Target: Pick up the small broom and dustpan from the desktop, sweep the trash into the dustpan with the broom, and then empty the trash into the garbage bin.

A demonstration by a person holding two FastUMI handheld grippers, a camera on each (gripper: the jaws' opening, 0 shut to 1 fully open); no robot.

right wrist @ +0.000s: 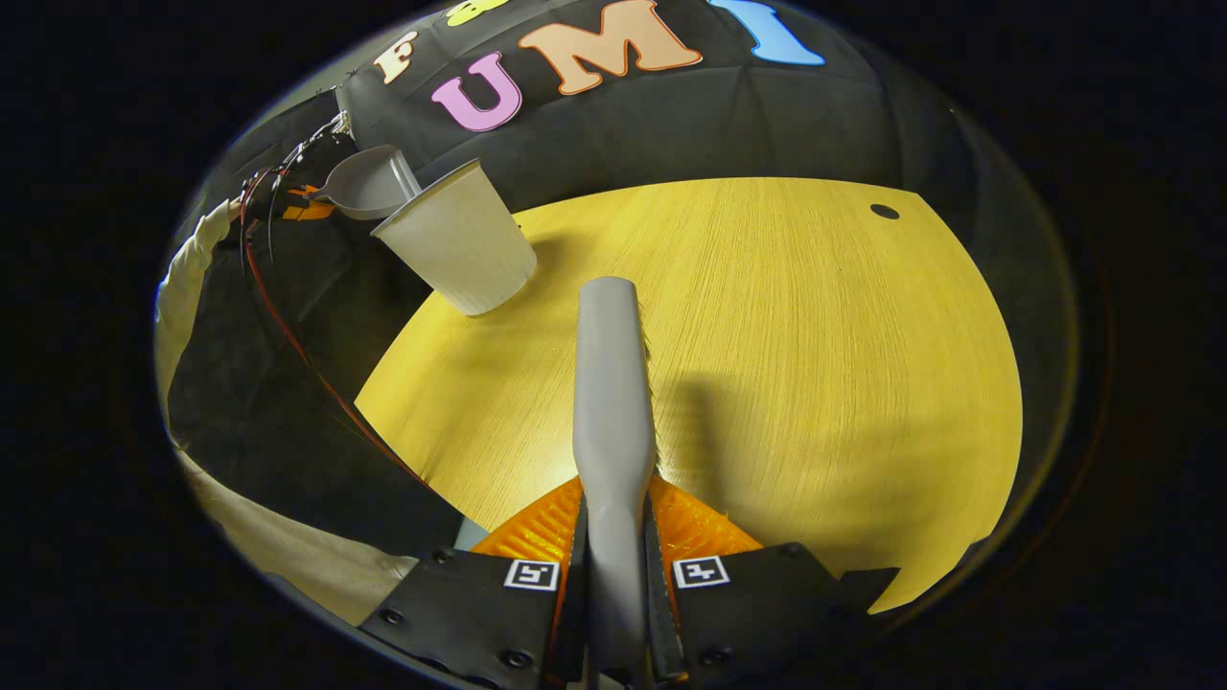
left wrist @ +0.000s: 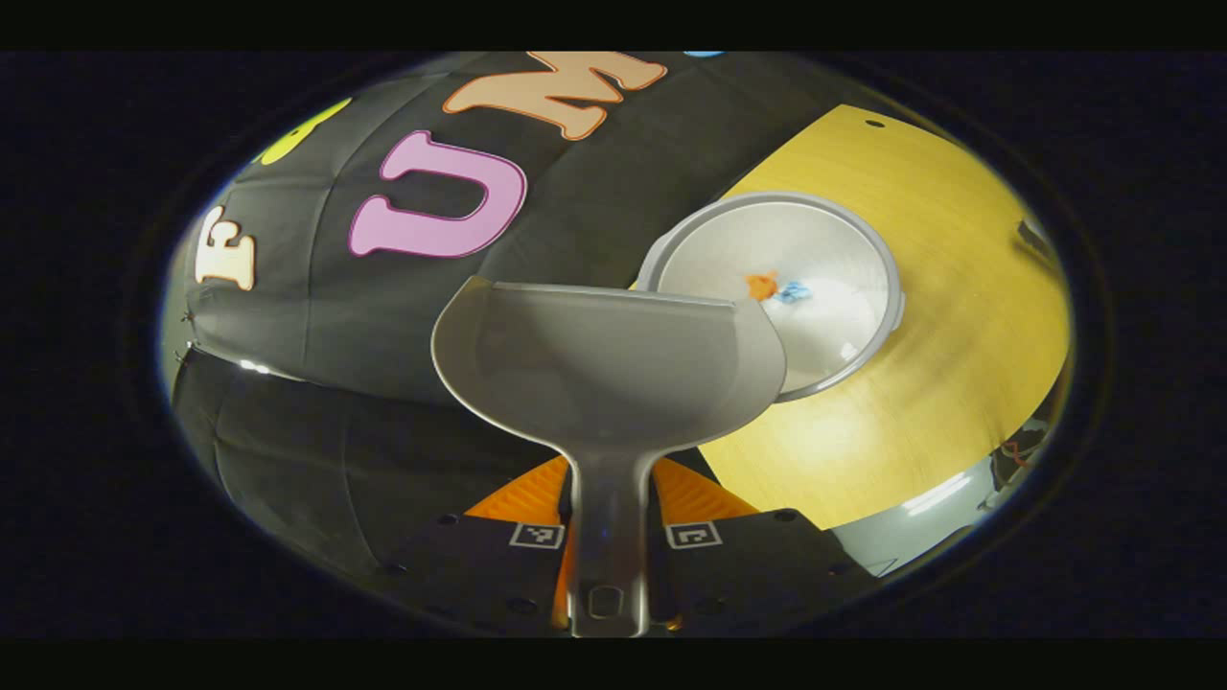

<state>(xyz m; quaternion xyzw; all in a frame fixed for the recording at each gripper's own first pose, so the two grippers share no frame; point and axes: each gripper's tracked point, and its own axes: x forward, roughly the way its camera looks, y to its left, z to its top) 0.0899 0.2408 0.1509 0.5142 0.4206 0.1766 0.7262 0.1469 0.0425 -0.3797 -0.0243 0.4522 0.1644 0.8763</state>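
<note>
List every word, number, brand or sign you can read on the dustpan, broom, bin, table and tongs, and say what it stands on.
No text can be read.
Dustpan, broom, bin, table: plain, no writing.
Left tongs, right tongs: square black-and-white markers, a coded pattern, not words.

My yellow wooden desktop (right wrist: 767, 364) carries the grey garbage bin (right wrist: 458, 251) near its back corner, with a small dark hole (right wrist: 884, 211) opposite.
</note>
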